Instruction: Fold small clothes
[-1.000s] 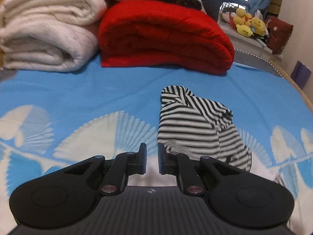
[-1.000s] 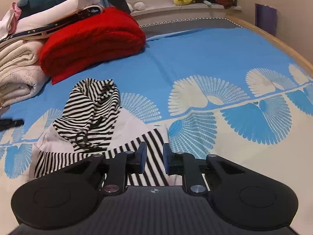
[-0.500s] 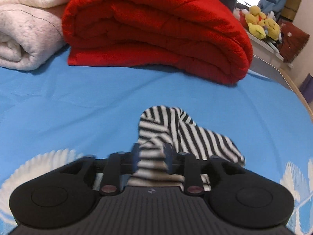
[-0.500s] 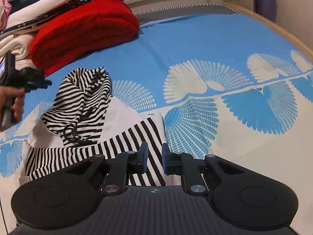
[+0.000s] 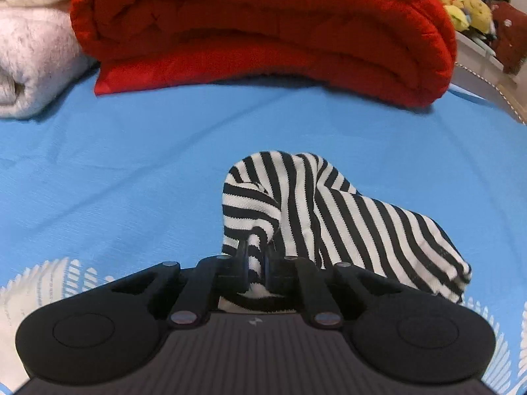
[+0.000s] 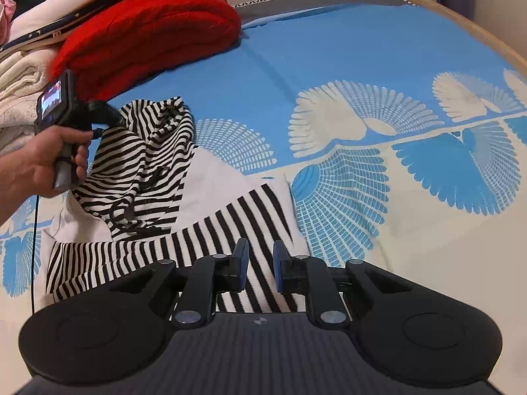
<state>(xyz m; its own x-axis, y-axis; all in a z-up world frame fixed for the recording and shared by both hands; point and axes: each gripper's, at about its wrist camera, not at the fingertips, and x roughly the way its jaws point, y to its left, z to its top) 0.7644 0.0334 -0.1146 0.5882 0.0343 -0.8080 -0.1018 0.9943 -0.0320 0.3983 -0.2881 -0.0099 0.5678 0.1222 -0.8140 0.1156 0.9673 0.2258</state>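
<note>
A small black-and-white striped garment [image 6: 145, 164] with a white panel lies on the blue bedsheet [image 6: 329, 59]. In the left wrist view my left gripper [image 5: 256, 260] is shut on a fold of the striped garment [image 5: 313, 207] near its far end. The left gripper also shows in the right wrist view [image 6: 108, 117], held by a hand at the garment's far left edge. My right gripper [image 6: 260, 263] is open, low over the garment's near striped hem, with cloth showing between its fingers.
A folded red blanket [image 5: 263, 26] and cream blankets [image 5: 29, 49] are stacked at the head of the bed, just beyond the garment. Plush toys [image 5: 464, 0] sit on a ledge at the far right. The wooden bed edge [image 6: 461, 23] curves along the right.
My left gripper moved forward to the garment's far end and closed on a fold of it. My right gripper stayed over the near hem and opened slightly.
</note>
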